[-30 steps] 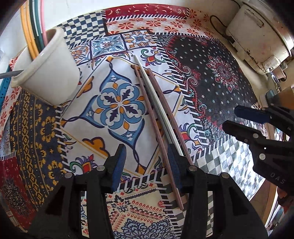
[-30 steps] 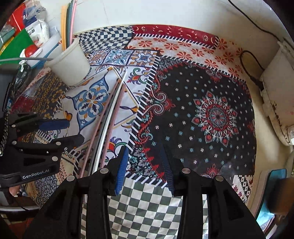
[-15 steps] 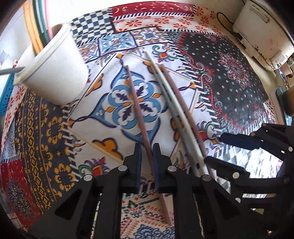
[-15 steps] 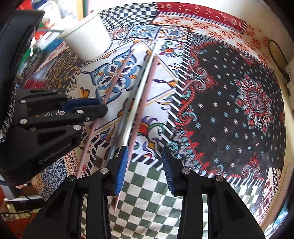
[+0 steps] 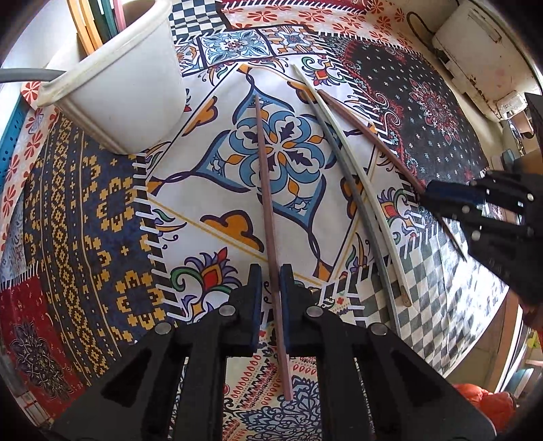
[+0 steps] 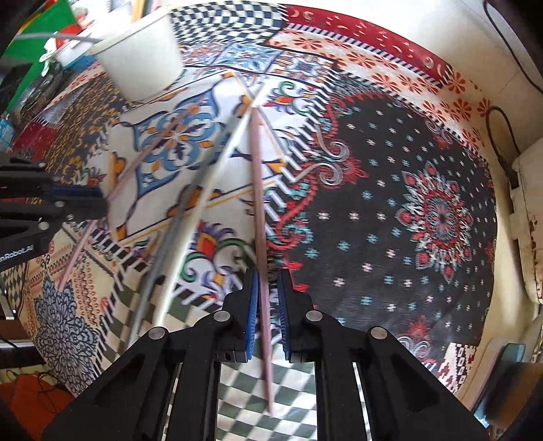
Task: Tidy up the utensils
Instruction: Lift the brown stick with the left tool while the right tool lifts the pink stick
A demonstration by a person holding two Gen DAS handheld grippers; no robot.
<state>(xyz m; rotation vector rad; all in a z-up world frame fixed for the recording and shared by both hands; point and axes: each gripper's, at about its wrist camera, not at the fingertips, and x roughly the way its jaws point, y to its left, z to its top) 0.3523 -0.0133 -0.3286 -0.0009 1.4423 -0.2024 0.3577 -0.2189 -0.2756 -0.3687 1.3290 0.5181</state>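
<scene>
A brown chopstick [image 5: 263, 163] lies along the patterned tablecloth [image 5: 85, 210], and my left gripper [image 5: 270, 271] is shut on its near part. A second brown chopstick [image 6: 257, 176] runs between the pads of my right gripper [image 6: 268, 274], whose jaws are closing onto it. From the left wrist view that right gripper [image 5: 431, 195] pinches the same stick [image 5: 366, 127] at the right. A grey chopstick [image 5: 342, 163] and a white one [image 5: 353, 149] lie loose side by side between the two. The white cup [image 5: 125, 88] stands at the far left.
Several coloured sticks [image 5: 95, 23] stand in the cup. A white appliance [image 5: 475, 51] with a black cable [image 6: 502, 135] sits at the table's far right. Packets and a green item [image 6: 40, 44] crowd the left behind the cup. The table's front edge is close.
Both grippers closed, each on a brown chopstick. The left one pulled its stick leftward, away from the grey and white pair. The right one sank over the other brown stick.
</scene>
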